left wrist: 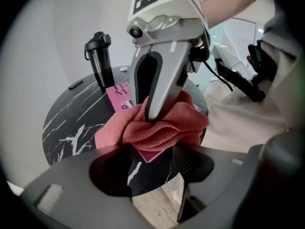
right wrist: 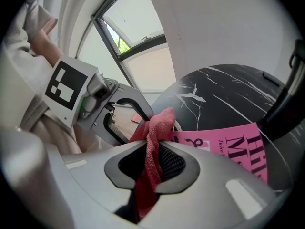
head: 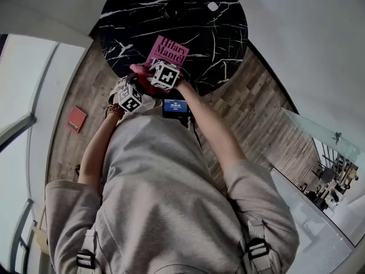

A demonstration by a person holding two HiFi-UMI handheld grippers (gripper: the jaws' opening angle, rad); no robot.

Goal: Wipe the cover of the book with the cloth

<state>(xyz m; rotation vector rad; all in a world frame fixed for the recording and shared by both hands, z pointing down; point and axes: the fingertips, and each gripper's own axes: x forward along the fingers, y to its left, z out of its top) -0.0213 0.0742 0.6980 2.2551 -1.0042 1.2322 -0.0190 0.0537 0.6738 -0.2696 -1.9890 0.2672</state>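
One pink book (head: 169, 52) lies toward six o'clock on the round black counter (head: 222, 39). One red cloth (left wrist: 162, 128) is bunched on its near corner, apparently touching. Of two grippers, the right gripper (right wrist: 153, 149) has its jaws clenched on the cloth. The left gripper (left wrist: 150, 168) has its jaws apart, empty. One black flask (left wrist: 100, 61) stands at eleven o'clock from the book.

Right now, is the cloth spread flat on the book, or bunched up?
Bunched up: the cloth is gathered in folds, pinched by the right gripper, above the book.
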